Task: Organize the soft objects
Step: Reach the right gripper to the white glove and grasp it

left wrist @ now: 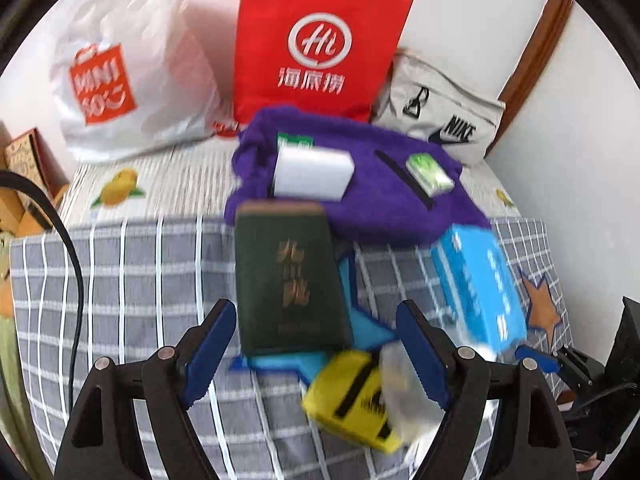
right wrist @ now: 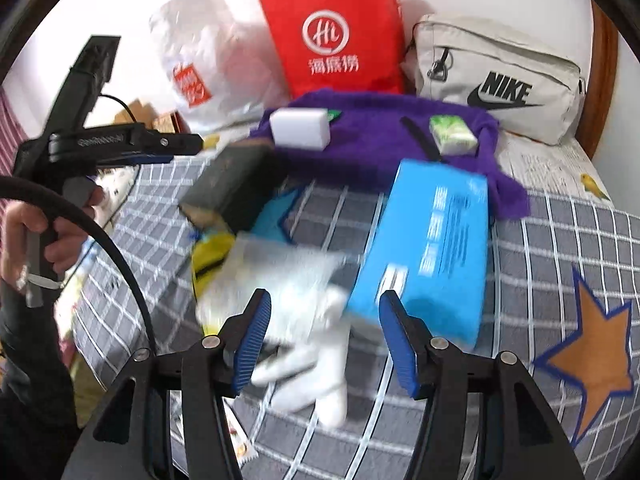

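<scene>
Here both grippers, left gripper (left wrist: 316, 344) and right gripper (right wrist: 324, 336), gape empty above bed clutter

The checked blanket (right wrist: 560, 240) lies bare on the right, around the orange star (right wrist: 592, 360). Ahead, the blue pack (right wrist: 432, 240), white glove (right wrist: 320, 368) and dark green sponge (left wrist: 288, 280) crowd the middle. Bags line the wall behind.

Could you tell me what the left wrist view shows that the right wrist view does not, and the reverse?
Only the left wrist view shows the printed face of the dark green book and most of the yellow pouch.

Only the right wrist view shows the white glove spread out, and the person's hand gripping the left tool's handle.

Both show the red bag, the purple cloth, the white block, the blue pack and the grey Nike bag.
</scene>
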Action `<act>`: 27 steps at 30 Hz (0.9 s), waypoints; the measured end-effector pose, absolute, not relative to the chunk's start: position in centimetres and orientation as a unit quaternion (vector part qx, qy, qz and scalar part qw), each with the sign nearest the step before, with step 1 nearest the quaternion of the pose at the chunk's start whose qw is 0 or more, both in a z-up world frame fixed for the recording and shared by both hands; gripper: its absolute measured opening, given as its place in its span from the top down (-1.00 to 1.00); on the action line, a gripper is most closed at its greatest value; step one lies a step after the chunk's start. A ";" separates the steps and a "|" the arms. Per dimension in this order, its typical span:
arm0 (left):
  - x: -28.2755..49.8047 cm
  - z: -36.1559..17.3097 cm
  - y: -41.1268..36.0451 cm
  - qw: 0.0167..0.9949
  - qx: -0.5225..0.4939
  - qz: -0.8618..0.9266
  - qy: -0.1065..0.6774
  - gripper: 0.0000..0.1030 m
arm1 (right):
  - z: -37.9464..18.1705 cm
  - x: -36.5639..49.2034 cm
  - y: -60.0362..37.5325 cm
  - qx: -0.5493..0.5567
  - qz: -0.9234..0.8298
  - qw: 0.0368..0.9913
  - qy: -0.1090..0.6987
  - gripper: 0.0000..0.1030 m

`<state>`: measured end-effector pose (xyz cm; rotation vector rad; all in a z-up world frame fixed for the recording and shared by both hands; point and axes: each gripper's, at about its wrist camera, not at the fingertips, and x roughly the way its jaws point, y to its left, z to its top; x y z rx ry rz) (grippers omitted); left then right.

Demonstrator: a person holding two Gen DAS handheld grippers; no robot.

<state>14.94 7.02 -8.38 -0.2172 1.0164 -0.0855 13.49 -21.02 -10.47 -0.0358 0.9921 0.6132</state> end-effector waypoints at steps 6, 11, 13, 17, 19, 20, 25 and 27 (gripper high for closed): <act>11.1 -10.7 7.2 0.857 -0.117 -0.043 0.500 -0.57 | -13.5 11.0 -21.5 -0.028 0.270 0.823 0.499 -0.12; 9.3 -12.6 7.2 0.845 -0.127 -0.043 0.517 -0.57 | -16.5 11.3 -20.7 -0.016 0.273 0.807 0.524 -0.12; 9.0 -13.0 7.0 0.843 -0.123 -0.044 0.521 -0.57 | -17.0 11.7 -20.2 -0.016 0.268 0.811 0.520 -0.11; 8.8 -13.6 6.6 0.846 -0.122 -0.043 0.517 -0.57 | -17.4 12.4 -19.9 0.021 0.281 0.819 0.500 0.78; 9.0 -14.0 6.3 0.846 -0.121 -0.045 0.517 -0.57 | -17.4 12.6 -19.8 0.036 0.292 0.816 0.498 0.79; 9.1 -14.3 6.1 0.845 -0.117 -0.042 0.519 -0.57 | -17.0 12.1 -19.9 0.032 0.292 0.823 0.487 0.79; 9.6 -15.6 6.0 0.845 -0.115 -0.045 0.520 -0.57 | -15.7 10.5 -20.8 0.036 0.296 0.830 0.471 0.79; 9.9 -16.1 6.2 0.842 -0.129 -0.053 0.521 -0.57 | -15.3 10.1 -21.8 0.035 0.291 0.833 0.469 0.78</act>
